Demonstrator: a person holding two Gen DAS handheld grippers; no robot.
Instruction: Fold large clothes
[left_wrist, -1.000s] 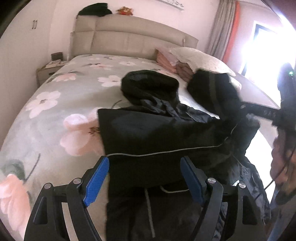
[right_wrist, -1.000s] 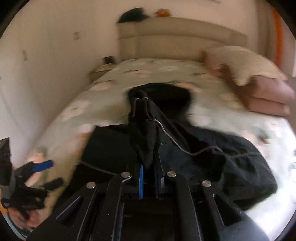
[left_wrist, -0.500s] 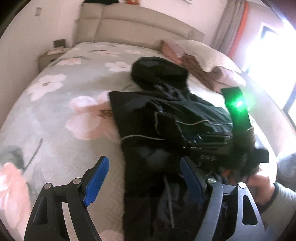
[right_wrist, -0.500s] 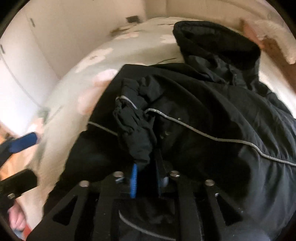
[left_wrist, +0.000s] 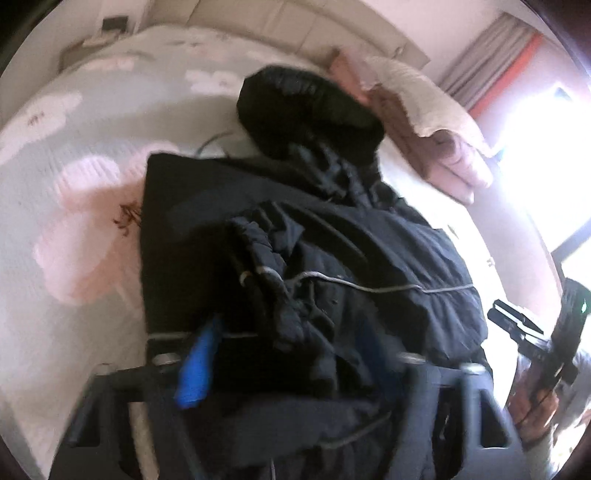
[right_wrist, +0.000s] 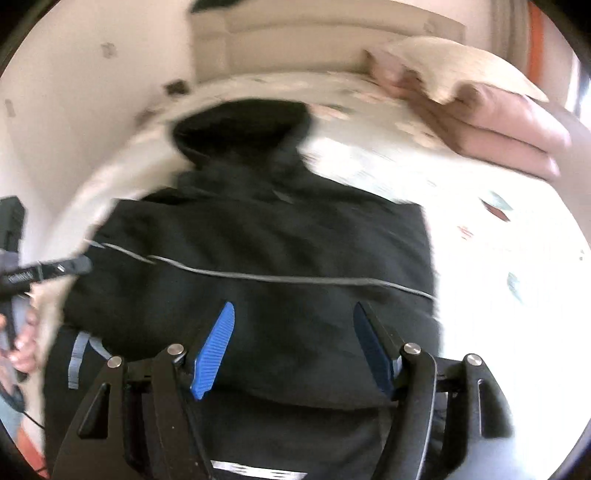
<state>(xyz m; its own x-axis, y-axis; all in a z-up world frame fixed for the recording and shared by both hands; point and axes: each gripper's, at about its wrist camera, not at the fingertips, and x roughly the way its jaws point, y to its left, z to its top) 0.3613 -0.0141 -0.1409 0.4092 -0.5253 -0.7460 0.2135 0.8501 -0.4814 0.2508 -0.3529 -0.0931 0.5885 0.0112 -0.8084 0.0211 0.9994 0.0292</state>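
On the floral bed (right_wrist: 480, 229), the black jacket (right_wrist: 258, 251) lies under the opening, empty right gripper (right_wrist: 291, 343) and closing left gripper (left_wrist: 288, 354)

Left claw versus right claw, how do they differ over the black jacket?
The left claw is closing with crumpled fabric of the black jacket between its jaws; the right claw is opening, gripping nothing. The left claw hangs over bunched folds, the right claw over smooth fabric. Both have blue pads.
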